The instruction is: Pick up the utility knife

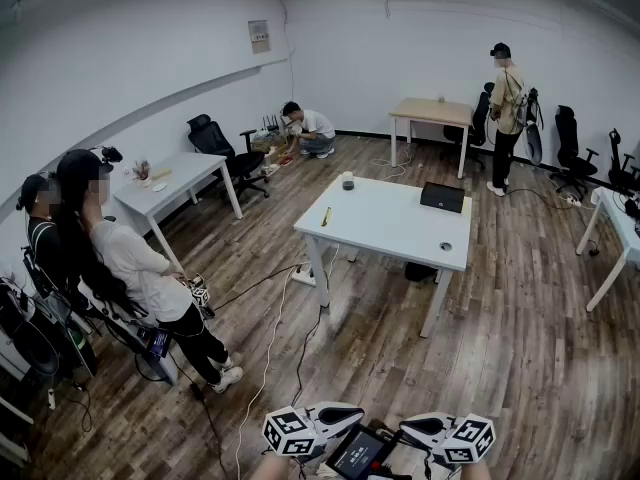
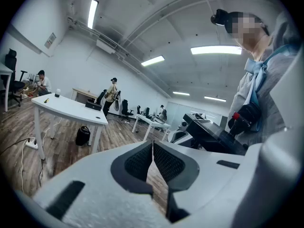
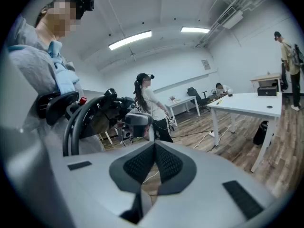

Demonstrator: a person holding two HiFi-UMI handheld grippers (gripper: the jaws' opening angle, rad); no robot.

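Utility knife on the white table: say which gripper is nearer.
Left, narrowly. The left gripper is far short of the utility knife, nearly in line; the right gripper is as far back, offset right.

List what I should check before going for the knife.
1. Target found: ok; a small yellow thing, likely the knife, lies near the left edge of the table.
2. Nothing in left gripper: ok; shut, empty.
3. Nothing in right gripper: ok; shut, empty.
4. Jaws ready to grasp: not ok; both shut.
5. Knife within reach: not ok; the table stands well across the floor.
6. Walking path: cannot tell; cables trail over the floor toward the table.
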